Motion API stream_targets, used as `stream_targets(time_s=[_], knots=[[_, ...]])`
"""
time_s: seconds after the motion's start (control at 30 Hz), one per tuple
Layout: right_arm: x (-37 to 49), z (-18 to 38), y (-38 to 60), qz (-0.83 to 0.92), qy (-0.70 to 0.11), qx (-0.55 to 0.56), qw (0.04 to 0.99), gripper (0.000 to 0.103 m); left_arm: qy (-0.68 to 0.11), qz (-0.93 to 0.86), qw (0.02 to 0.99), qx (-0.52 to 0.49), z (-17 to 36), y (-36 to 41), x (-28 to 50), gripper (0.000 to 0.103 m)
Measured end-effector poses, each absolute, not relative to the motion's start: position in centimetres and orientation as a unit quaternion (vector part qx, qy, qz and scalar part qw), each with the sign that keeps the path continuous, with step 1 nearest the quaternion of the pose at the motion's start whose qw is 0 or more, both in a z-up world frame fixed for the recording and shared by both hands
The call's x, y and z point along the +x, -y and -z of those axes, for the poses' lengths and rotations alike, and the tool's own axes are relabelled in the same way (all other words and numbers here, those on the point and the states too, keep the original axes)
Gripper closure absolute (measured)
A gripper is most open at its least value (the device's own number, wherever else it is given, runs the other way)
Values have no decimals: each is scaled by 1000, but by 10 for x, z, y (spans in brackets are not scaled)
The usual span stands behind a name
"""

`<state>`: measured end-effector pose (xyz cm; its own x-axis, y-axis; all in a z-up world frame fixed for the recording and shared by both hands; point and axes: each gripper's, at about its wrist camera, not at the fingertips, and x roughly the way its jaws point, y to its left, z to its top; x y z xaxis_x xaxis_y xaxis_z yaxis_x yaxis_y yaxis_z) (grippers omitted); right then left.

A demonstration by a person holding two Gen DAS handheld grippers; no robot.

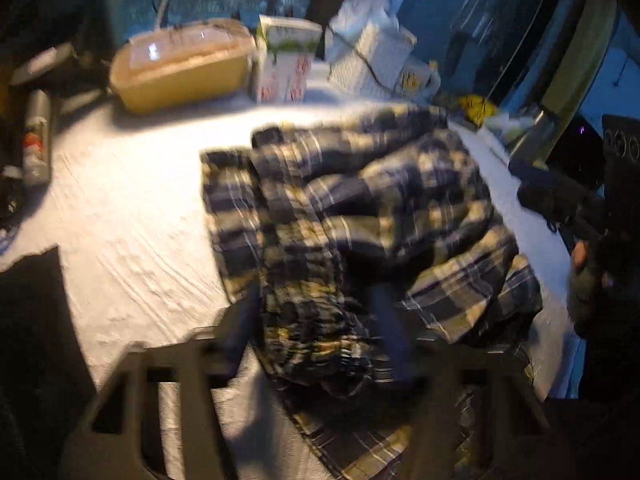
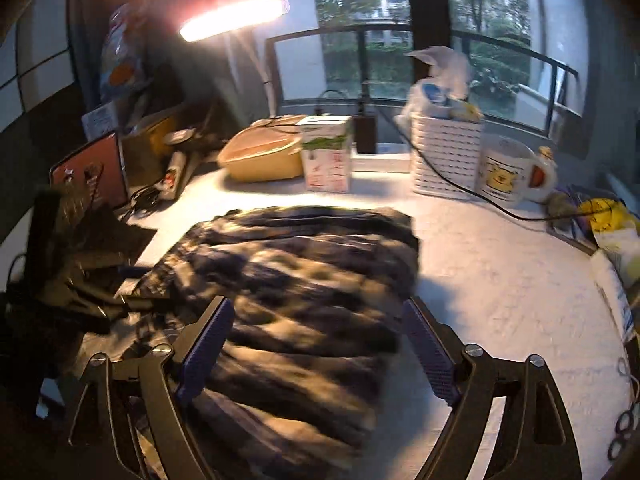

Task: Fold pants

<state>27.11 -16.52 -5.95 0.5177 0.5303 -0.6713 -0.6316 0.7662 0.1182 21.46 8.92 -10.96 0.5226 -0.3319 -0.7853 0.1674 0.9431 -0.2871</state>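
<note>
The plaid pants (image 1: pixel 360 216) lie bunched in a heap on the white-covered table (image 1: pixel 132 208). In the left wrist view my left gripper (image 1: pixel 316 324) has its blue pads on either side of a gathered fold at the heap's near edge, and the cloth fills the gap between them. The picture is blurred. In the right wrist view my right gripper (image 2: pixel 320 332) hangs wide open above the near part of the pants (image 2: pixel 304 280), with its fingers (image 2: pixel 208 344) clear of the cloth. The left gripper (image 2: pixel 96 284) also shows at the pants' left edge.
Along the table's far side stand a tan tub (image 2: pixel 260 156), a carton (image 2: pixel 328 152), a white slatted basket (image 2: pixel 444 156) and a mug (image 2: pixel 504 168). A black cable (image 2: pixel 500 208) crosses the table at the right. A lit lamp (image 2: pixel 236 16) hangs over the back.
</note>
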Motion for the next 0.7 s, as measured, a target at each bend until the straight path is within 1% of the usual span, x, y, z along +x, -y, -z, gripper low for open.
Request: stream_targets(time_s=[0.03,0.1,0.13,0.3,0.4,0.5,0.53,0.57,0.6,0.63,0.67,0.7], knots=[[273,61,169,-334,-360,-67,869,17,-473,138,866,-85,111,-88,214,79],[277,68,176,-333,-364,-58,868,17,-473,134,866,-89,108,-86,211,82],[279,72,178,-333,-369,-53,866,17,-473,133,866,-93,104,-86,208,94],[279,86,182,-344,-380,-39,858,17,-485,114,862,-96,82,-74,180,94],[277,93,183,-348,-387,-35,853,17,-496,98,859,-87,87,-67,168,94],[273,95,186,-351,-388,-34,852,17,-513,80,849,-101,102,-73,173,88],[273,94,186,-350,-387,-36,852,17,-513,80,847,-112,103,-77,174,82],[272,93,187,-348,-386,-39,853,17,-509,78,849,-116,100,-81,175,68],[272,92,188,-347,-383,-41,855,17,-500,75,856,-111,95,-84,174,59],[272,89,191,-346,-379,-42,857,17,-486,70,865,-102,87,-87,173,43],[272,87,193,-345,-376,-43,859,17,-474,67,872,-98,82,-90,173,39],[273,85,195,-344,-373,-44,861,17,-465,65,878,-93,77,-94,175,39]])
